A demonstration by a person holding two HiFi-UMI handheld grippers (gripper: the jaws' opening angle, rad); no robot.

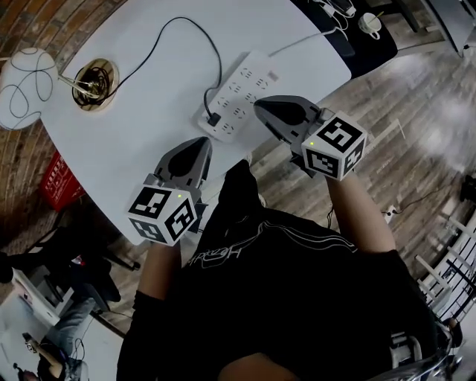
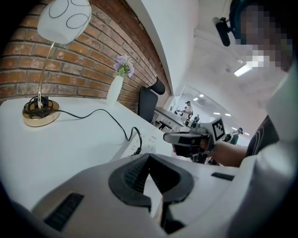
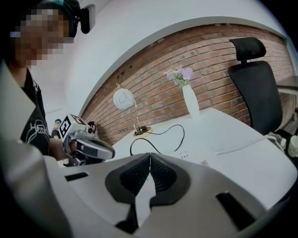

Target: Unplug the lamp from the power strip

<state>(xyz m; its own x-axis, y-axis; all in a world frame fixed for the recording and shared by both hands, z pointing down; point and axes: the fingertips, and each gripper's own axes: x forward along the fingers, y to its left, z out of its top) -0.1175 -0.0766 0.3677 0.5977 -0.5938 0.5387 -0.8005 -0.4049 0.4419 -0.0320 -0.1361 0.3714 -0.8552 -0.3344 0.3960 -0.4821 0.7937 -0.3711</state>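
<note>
Head view: power strip (image 1: 242, 85) runs lower-left to upper-right.

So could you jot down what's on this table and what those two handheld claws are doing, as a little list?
Table: white, beside a brick wall
Lamp: white shade, gold base, far left
Cord: black, from lamp base to power strip
Plug: black, seated in the strip
Left gripper: shut, empty, over table's near edge
Right gripper: shut, empty, close to the strip

White counter (image 1: 134, 149) against brick wall (image 3: 219, 60). White vase (image 3: 190, 100) of purple flowers on it; black office chair (image 3: 255, 83) alongside. Wood-plank floor (image 1: 401, 97) below.
</note>
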